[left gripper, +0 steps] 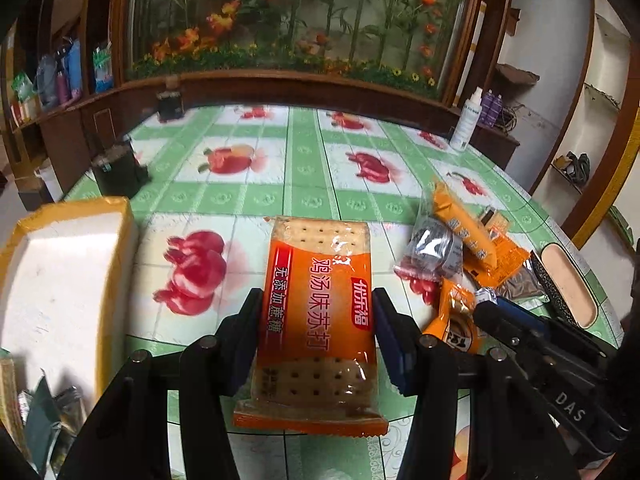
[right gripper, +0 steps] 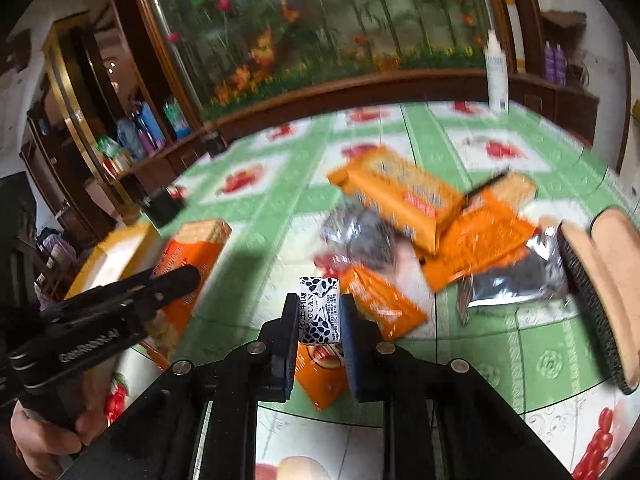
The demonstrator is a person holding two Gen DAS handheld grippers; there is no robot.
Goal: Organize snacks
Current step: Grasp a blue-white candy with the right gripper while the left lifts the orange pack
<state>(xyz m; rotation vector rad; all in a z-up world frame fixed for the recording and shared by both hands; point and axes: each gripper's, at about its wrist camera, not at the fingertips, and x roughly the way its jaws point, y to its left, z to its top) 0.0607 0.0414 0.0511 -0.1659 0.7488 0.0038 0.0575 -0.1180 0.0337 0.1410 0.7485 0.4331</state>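
1. A home dining room is showing: a fruit-print tablecloth point(left gripper: 304, 168) is covering the table.
2. A wooden cabinet point(left gripper: 280, 84) with a flower mural point(left gripper: 288, 16) is standing far behind.
3. Toiletry bottles point(left gripper: 60, 76) are sitting on far-left shelves.

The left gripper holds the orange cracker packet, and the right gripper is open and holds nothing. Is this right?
Not fully. The left gripper does hold the orange cracker packet, but the right gripper is shut on a small white patterned packet, as the right wrist view shows.

Cracker packet point(left gripper: 318, 320) glossy plastic (crinkled); tablecloth point(left gripper: 304, 168) shiny.
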